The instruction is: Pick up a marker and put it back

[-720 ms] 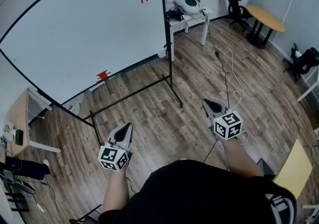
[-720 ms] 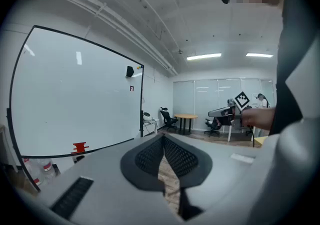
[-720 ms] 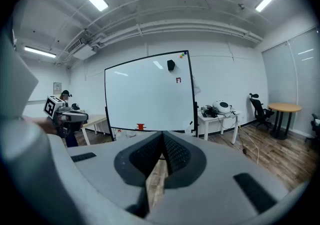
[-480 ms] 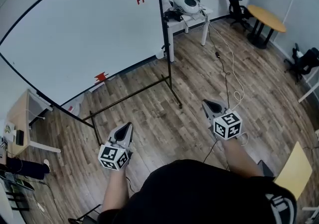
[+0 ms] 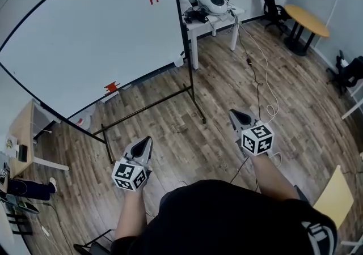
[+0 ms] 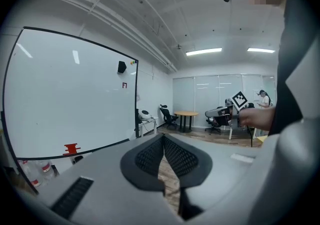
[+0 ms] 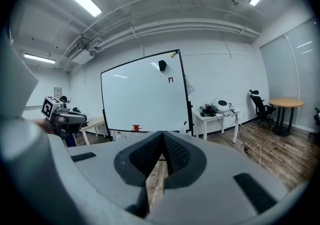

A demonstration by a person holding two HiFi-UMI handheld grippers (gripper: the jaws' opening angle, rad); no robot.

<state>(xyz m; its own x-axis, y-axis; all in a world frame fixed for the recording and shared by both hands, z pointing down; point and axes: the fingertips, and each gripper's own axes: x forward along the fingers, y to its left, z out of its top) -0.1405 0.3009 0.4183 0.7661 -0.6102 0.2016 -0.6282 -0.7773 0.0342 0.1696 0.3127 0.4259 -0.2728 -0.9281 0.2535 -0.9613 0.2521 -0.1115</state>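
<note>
A large whiteboard on a black wheeled stand fills the left of the head view. A small red object sits at its lower edge; I cannot tell whether it is a marker. It also shows as a red object in the left gripper view and a red object in the right gripper view. My left gripper hangs over the wood floor in front of the stand, shut and empty. My right gripper is level with it to the right, also shut on nothing. Both point toward the board.
The stand's foot bar crosses the floor between me and the board. A white table with a device stands behind the board's right edge. A cable trails over the floor; a round wooden table and office chair stand far right.
Both grippers keep nearly the same pose and stay shut. The whiteboard and room have drifted slightly left in the head view.
</note>
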